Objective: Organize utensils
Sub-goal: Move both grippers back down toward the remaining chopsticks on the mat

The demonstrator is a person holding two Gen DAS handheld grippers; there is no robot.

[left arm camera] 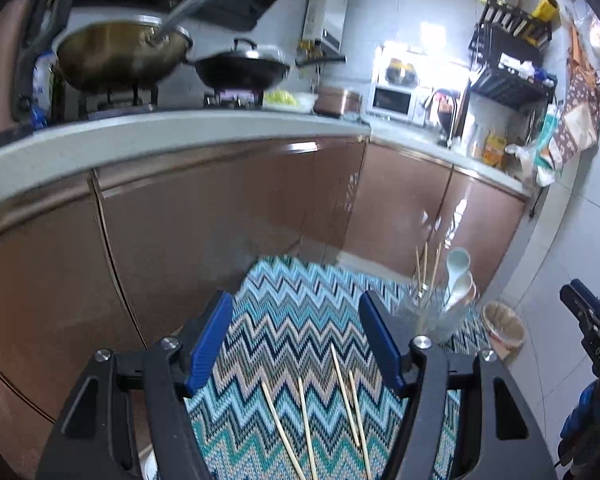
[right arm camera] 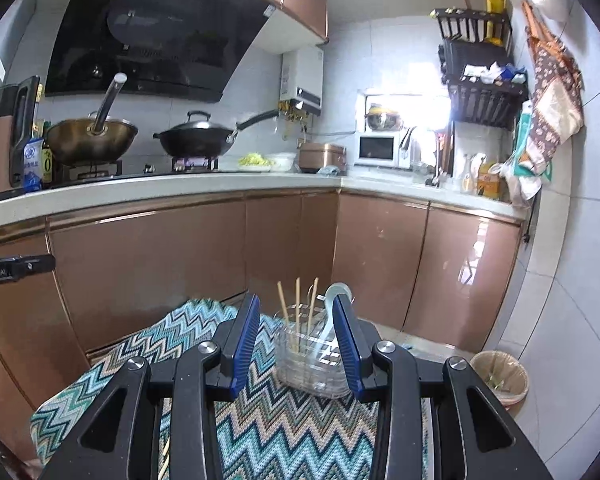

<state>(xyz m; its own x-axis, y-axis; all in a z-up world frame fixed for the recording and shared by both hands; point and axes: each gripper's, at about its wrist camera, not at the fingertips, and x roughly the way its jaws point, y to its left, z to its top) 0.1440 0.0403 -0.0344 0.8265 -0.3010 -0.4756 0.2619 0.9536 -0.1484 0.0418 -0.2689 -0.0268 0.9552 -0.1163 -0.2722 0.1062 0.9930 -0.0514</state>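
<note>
left gripper point(left arm camera: 296, 344) fingers apart, empty | right gripper point(right arm camera: 296, 344) fingers apart, empty | chopsticks point(left arm camera: 308, 428) loose on surface point(left arm camera: 284, 296) | holder point(right arm camera: 312, 360) near far edge

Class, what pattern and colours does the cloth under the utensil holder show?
The cloth has a zigzag chevron pattern in teal, blue, beige and white; clearest in the right wrist view.

2 woks point(right arm camera: 92, 140), microwave point(right arm camera: 377, 148), wastebasket point(right arm camera: 500, 376)

Clear holder point(right arm camera: 310, 360) upright at the far right of the zigzag cloth point(left arm camera: 284, 340), its walls transparent and ribbed. Three chopsticks point(right arm camera: 297, 312) stand in its left part, tips up; pale spoons point(left arm camera: 458, 280) lean in its right part. Four loose chopsticks point(left arm camera: 308, 428) lie flat on the cloth, near of the holder, roughly parallel.
</note>
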